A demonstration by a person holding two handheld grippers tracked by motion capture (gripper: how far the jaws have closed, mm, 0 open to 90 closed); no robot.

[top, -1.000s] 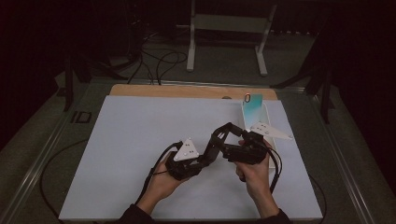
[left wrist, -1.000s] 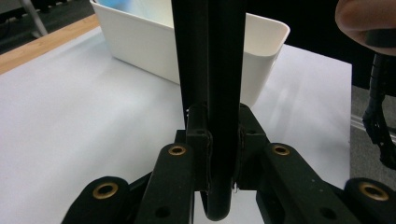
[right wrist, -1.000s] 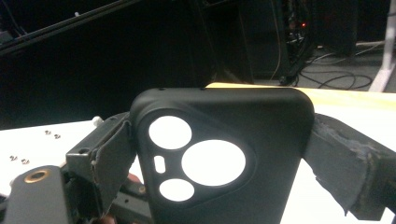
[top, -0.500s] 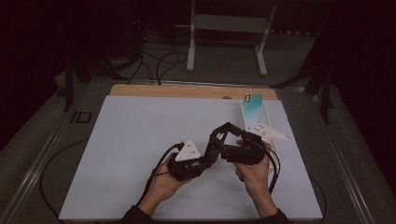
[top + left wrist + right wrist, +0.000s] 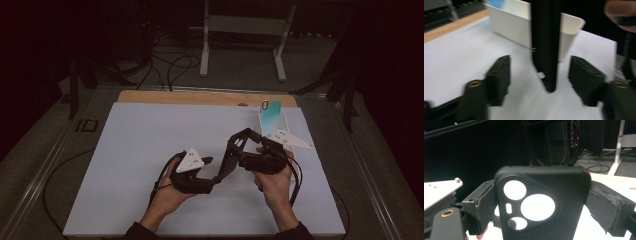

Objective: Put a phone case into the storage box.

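- One black phone case (image 5: 544, 202), clamped across its width by my right gripper (image 5: 541, 205).
- My left gripper (image 5: 539, 77) has just been opening; the case's edge sits between, untouched.
- One white tray (image 5: 280, 125) at one o'clock.

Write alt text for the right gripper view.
A black phone case with round camera cutouts stands upright, clamped by its side edges between the right gripper's two jaws. Behind it are a dark room, floor cables and a white stand leg.
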